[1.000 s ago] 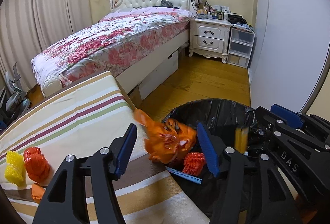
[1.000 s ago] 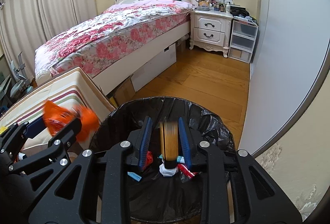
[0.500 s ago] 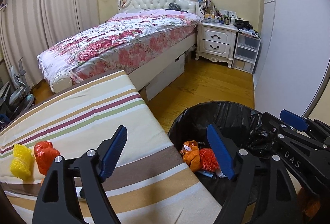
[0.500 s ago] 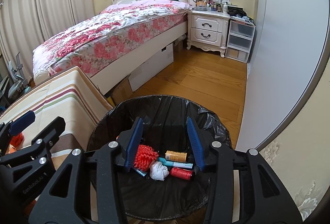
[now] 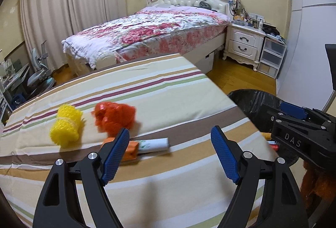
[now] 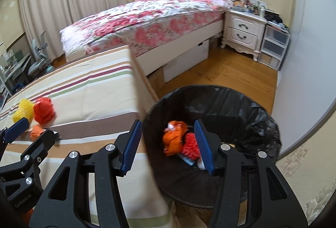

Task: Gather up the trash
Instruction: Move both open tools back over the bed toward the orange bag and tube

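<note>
A black-lined trash bin [image 6: 212, 102] stands on the floor right of the striped table [image 5: 159, 89]. Inside it lie an orange wrapper [image 6: 174, 139], a red mesh ball [image 6: 190, 147] and other scraps. On the table rest a yellow foam net [image 5: 66, 125], a red-orange net [image 5: 114, 116], a small orange pack [image 5: 131, 150] and a white tube [image 5: 154, 144]. My left gripper [image 5: 170, 156] is open over the table, just this side of the pack and tube. My right gripper [image 6: 168, 144] hangs empty at the bin's left rim, its jaws opening.
A bed with a floral cover [image 5: 151, 32] fills the back of the room. A white nightstand [image 5: 244, 45] and plastic drawers [image 5: 272, 55] stand to its right by a grey wardrobe wall [image 6: 298, 55]. Wooden floor [image 6: 226, 72] lies between bed and bin.
The left gripper dropped the orange wrapper into the bin, then swung left over the table. The right gripper let go of a yellow item into the bin, opened wider and shifted left.
</note>
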Demonstrator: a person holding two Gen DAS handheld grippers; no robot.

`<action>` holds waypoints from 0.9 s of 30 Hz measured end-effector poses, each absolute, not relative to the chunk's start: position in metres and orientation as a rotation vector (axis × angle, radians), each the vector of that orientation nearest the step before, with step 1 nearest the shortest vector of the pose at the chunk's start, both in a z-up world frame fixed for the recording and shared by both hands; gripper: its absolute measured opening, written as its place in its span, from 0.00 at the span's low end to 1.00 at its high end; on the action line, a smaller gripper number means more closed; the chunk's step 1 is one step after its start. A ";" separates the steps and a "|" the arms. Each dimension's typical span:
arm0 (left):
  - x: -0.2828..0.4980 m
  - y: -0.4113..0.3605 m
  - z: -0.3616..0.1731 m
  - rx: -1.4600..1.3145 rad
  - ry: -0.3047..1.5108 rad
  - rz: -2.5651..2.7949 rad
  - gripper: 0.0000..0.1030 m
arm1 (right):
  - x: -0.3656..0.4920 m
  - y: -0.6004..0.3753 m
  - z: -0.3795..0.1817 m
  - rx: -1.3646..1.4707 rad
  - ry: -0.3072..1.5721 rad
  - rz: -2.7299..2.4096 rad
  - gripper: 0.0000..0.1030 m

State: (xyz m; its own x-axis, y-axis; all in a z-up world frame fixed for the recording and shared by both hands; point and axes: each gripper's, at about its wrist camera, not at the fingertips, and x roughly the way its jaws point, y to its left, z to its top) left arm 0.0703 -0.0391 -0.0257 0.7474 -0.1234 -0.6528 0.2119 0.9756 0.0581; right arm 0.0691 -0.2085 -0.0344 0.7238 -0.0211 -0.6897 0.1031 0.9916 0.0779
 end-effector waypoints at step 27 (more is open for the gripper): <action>0.042 0.106 -0.042 0.023 0.768 0.105 0.75 | 0.082 -0.064 -0.050 -0.083 0.860 0.200 0.49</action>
State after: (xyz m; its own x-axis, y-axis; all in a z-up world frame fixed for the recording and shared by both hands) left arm 0.0424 0.1057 -0.0418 0.7143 0.1034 -0.6922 -0.0864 0.9945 0.0594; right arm 0.0823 -0.0636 -0.0499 0.6351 0.1412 -0.7594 -0.2077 0.9782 0.0082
